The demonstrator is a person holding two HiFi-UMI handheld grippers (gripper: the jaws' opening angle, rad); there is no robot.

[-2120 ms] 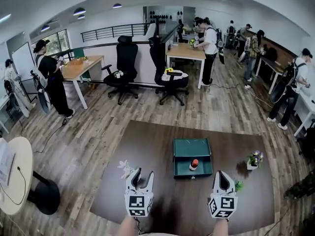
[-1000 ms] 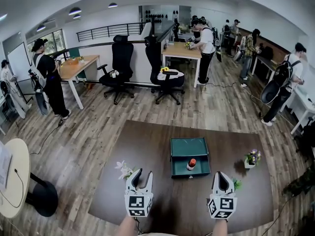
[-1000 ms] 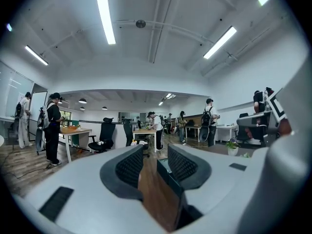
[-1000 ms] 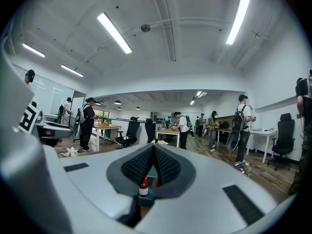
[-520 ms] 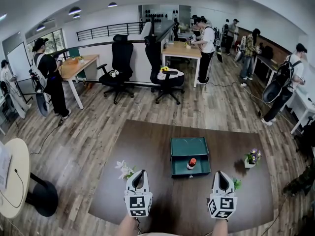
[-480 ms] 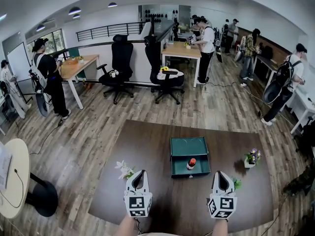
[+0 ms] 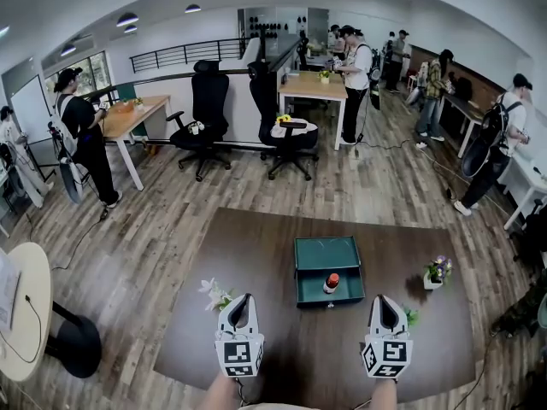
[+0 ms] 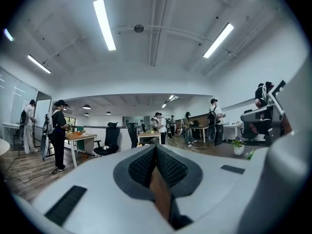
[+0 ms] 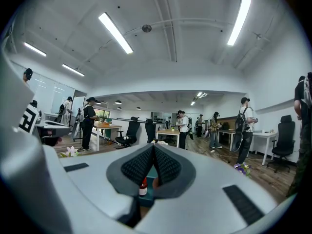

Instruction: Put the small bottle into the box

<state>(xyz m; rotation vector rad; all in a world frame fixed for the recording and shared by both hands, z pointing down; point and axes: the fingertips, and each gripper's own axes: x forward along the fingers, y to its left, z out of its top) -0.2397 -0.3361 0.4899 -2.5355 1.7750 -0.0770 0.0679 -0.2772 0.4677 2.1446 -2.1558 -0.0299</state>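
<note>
1. Since the earlier head views, the left gripper (image 7: pixel 242 301), at the lower left of centre, is no longer holding its jaws apart. They are now pressing together on nothing, and the left gripper view is showing the ribbed black pads (image 8: pixel 168 167) meeting along one line.
2. The right gripper (image 7: pixel 382 301), at the lower right of centre, is sitting just as in the earlier frames, with its jaws closed on each other and empty.
3. The small bottle (image 7: pixel 332 282), clear-bodied with a red cap, is standing upright inside the rectangular green box (image 7: pixel 327 249), in its nearer part close to the front wall. That puts it at the middle of the frame, well apart from both grippers.
4. The box is resting on the dark brown wooden table (image 7: pixel 256 254), with a white flower sprig (image 7: pixel 214 293) just beyond the left gripper and a small pot of purple flowers (image 7: pixel 438 273) towards the right edge.
5. With the bottle already sitting in the box and both tools hanging back empty, the task is looking complete. The left jaws closing on nothing is reading as a return to rest, not as a new grasp.
</note>
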